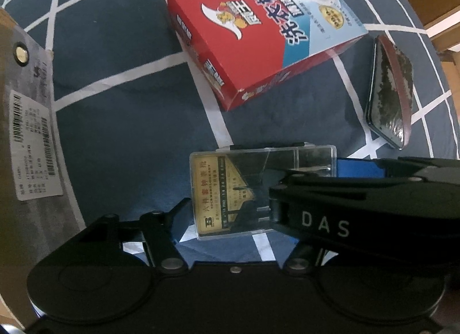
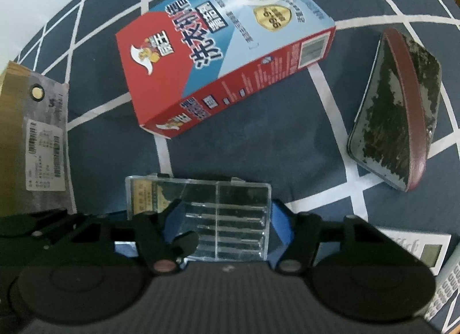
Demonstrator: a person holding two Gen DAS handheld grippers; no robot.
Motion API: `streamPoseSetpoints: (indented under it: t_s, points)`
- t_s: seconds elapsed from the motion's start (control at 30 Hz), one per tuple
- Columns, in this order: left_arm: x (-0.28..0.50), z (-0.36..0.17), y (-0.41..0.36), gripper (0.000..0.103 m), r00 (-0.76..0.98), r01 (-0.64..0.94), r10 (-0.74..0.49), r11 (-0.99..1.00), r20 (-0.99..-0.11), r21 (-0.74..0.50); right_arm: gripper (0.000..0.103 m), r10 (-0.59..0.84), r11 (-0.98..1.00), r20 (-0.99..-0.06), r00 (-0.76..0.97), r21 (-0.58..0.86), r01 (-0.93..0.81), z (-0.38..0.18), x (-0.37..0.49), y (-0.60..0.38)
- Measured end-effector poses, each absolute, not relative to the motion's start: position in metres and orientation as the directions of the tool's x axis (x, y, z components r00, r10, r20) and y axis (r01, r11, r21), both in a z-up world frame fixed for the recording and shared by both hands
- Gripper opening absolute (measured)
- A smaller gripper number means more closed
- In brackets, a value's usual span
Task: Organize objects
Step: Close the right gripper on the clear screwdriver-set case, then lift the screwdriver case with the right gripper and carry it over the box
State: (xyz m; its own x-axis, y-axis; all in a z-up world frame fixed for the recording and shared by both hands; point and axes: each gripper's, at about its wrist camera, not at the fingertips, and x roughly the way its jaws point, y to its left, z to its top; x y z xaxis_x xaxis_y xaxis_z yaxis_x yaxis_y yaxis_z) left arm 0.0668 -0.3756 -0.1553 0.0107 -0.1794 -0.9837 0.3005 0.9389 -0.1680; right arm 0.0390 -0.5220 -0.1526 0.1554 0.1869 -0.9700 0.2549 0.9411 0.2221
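While both tools point(image 1: 230, 204) point(image 2: 227, 233) clamp clear case point(image 2: 201, 213), red box point(image 2: 224, 55) lies beyond, tin point(image 2: 396, 110) right, calculator point(image 2: 425, 250) near.

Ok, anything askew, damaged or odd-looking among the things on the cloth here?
The tin at the right has badly worn, patchy paint on its lid. The red and blue box lies skewed to the cloth's grid lines. Both claws close on the clear plastic case; nothing has spilled.
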Motion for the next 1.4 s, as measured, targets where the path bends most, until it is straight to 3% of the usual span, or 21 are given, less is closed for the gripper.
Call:
streamPoseSetpoints:
  t_s: [0.73, 1.4]
  points:
    - [0.024, -0.059, -0.341, 0.062, 0.244, 0.262, -0.167, 0.960, -0.955, -0.100, 0.064, 0.192, 0.957, -0.917, 0.349, 0.254, 0.142, -0.059, 0.011, -0.480]
    - [-0.017, -0.007, -0.221, 0.062, 0.368, 0.199, -0.155, 0.976, -0.917, -0.085, 0.065, 0.198, 0.968, -0.874, 0.443, 0.246, 0.054, -0.002, -0.017, -0.360]
